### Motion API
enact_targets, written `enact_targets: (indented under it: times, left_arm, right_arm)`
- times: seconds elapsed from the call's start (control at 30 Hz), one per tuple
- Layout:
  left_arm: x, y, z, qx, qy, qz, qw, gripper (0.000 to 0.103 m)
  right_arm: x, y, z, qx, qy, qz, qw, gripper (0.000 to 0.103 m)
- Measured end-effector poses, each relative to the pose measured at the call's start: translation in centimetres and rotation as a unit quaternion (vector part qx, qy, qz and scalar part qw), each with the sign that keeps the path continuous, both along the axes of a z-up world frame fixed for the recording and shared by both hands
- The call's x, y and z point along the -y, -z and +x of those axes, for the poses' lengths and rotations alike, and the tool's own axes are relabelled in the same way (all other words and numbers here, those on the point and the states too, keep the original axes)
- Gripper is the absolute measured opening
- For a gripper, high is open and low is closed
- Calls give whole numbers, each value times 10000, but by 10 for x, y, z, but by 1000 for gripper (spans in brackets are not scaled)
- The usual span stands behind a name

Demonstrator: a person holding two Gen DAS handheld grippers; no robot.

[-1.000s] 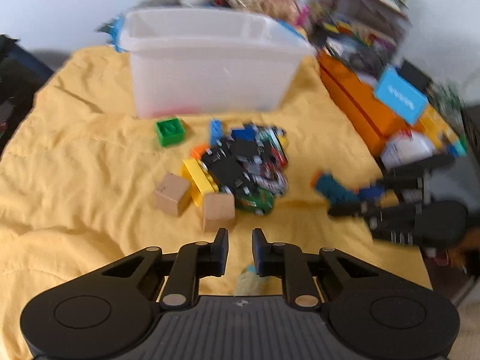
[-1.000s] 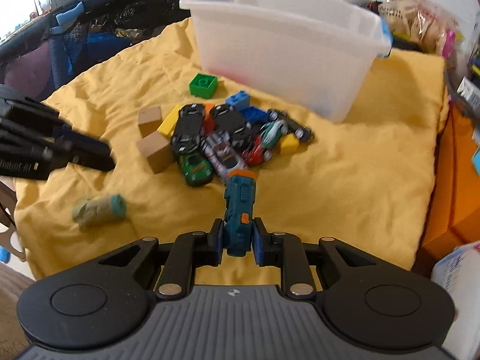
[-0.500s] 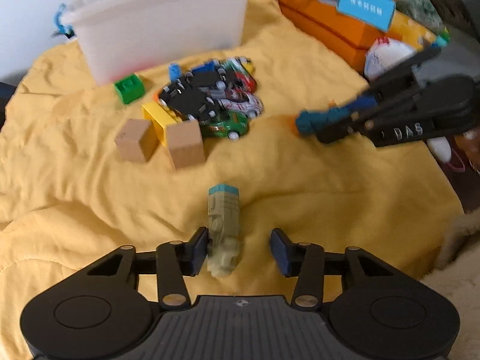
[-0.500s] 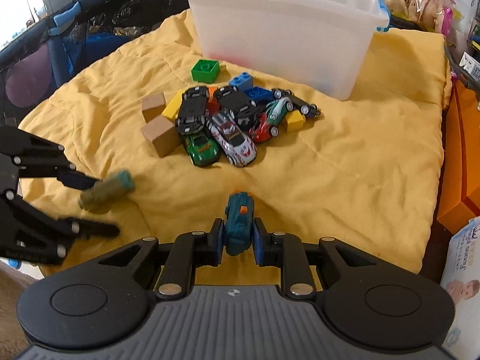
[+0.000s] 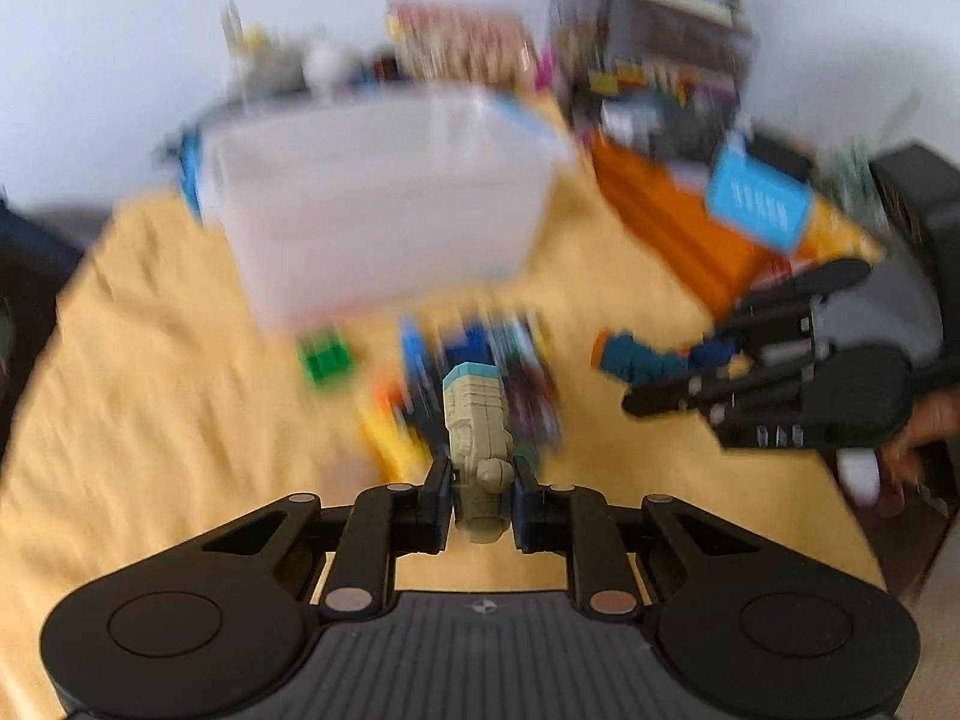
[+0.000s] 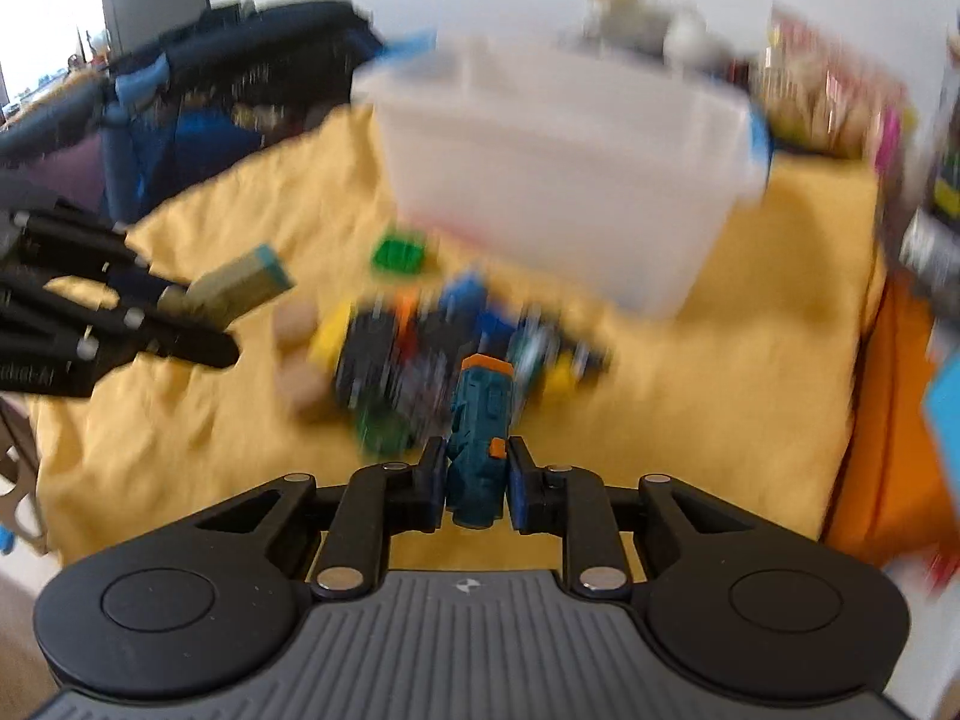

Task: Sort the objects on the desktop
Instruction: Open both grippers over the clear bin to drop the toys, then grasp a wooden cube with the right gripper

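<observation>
Yellow cloth (image 5: 150, 420) carries the translucent bin (image 5: 384, 210), evidently the sorting destination, behind the blurred toy pile (image 6: 444, 360). Left gripper (image 5: 480, 495) is clamped on the beige toy train (image 5: 477, 438); right gripper (image 6: 478, 483) is clamped on the teal toy train (image 6: 480, 426). Both are held nose-forward above the cloth, apparently for depositing.

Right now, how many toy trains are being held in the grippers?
2. The beige toy train is clamped in the left gripper; the teal toy train is clamped in the right gripper. Blur over the pile of toys could hide more.
</observation>
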State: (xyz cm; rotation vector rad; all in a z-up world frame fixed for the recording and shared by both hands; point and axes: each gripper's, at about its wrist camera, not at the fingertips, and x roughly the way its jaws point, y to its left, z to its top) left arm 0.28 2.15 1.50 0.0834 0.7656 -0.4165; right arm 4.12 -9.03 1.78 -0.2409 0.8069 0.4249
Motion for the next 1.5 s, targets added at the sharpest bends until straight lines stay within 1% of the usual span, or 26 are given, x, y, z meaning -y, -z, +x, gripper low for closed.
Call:
enact_targets:
  times: [0.07, 0.2, 0.27, 0.33, 0.4, 0.47, 0.53, 0.63, 0.67, 0.7, 0.77, 0.83, 0.87, 0.9, 0.97, 1.03, 1.1, 1.13, 1.2, 1.23, 1.3, 1.33, 1.37, 1.43, 1.47, 1.5]
  left_arm:
    - [-3, -23, 20, 322, -73, -80, 9994, 22]
    - [-2, -63, 70, 910, -309, -78, 9953, 22]
    - [0, -74, 94, 1103, -488, -93, 9927, 22]
    - [0, -82, 120, 1151, -663, -180, 9910, 22]
    - [1, -85, 147, 1131, -783, -285, 9901, 22]
    - [7, -83, 171, 1088, -905, -131, 9899, 22]
    - [8, -73, 195, 961, -1021, 94, 9901, 22]
    - [8, -46, 220, 483, -1179, 270, 9915, 24]
    - [8, -37, 225, 289, -1226, 301, 9916, 26]
    - [8, -28, 227, 123, -1290, 318, 9911, 31]
    - [8, -22, 220, 67, -1296, 361, 9909, 40]
    - [10, -23, 206, 219, -1383, 601, 9883, 58]
    - [10, -25, 200, 301, -1465, 731, 9861, 62]
    - [11, -28, 190, 413, -1538, 818, 9838, 64]
    - [11, -37, 168, 563, -1528, 751, 9838, 64]
    - [7, -45, 143, 608, -1528, 536, 9849, 64]
    - [-1, -48, 114, 658, -1571, 188, 9852, 65]
    - [-5, -46, 100, 663, -1627, -2, 9844, 65]
    - [-12, -35, 76, 597, -1723, -300, 9828, 65]
    - [-13, -26, 65, 499, -1747, -385, 9826, 67]
    - [-13, -5, 45, 61, -1668, -354, 9853, 72]
    - [-10, 7, 37, -132, -1521, -257, 9879, 72]
    - [-4, 19, 31, -311, -1396, -74, 9897, 72]
    - [9, 41, 17, -628, -1255, 451, 9891, 72]
    - [14, 48, 11, -673, -1215, 589, 9886, 72]
    - [18, 54, 6, -699, -1163, 654, 9886, 72]
  right_arm:
    - [-3, -21, 15, 322, -17, 41, 9995, 23]
    - [-8, -58, 55, 930, 123, 141, 9955, 23]
    - [-12, -73, 77, 1131, 181, 101, 9934, 23]
    - [-17, -84, 103, 1176, 249, 119, 9927, 23]
    - [-18, -89, 134, 1085, 355, 237, 9932, 23]
    - [-19, -87, 161, 925, 541, 311, 9938, 23]
    - [-19, -78, 181, 712, 710, 294, 9945, 23]
    - [-20, -50, 203, 363, 895, 161, 9952, 26]
    - [-17, -41, 203, 251, 966, 108, 9949, 34]
    - [-16, -33, 205, 148, 1045, 60, 9944, 37]
    - [-10, -28, 198, 130, 1074, 118, 9941, 37]
    - [-3, -30, 187, 222, 1140, 238, 9930, 43]
    - [0, -34, 182, 273, 1176, 316, 9922, 49]
    - [4, -38, 171, 369, 1186, 432, 9913, 55]
    - [8, -48, 153, 523, 1159, 564, 9903, 60]
    - [10, -58, 133, 707, 1057, 674, 9896, 66]
    - [13, -62, 110, 813, 977, 771, 9889, 78]
    - [15, -61, 99, 791, 916, 802, 9894, 79]
    - [18, -52, 80, 695, 842, 759, 9911, 79]
    - [18, -43, 71, 560, 766, 676, 9932, 79]
    - [17, -20, 54, 313, 669, 472, 9962, 79]
    - [16, -6, 46, 126, 627, 376, 9972, 79]
    - [16, 6, 41, -77, 594, 328, 9977, 78]
    - [16, 27, 27, -415, 638, 328, 9966, 76]
    - [15, 36, 21, -573, 649, 377, 9955, 73]
    - [14, 41, 16, -639, 637, 418, 9950, 67]
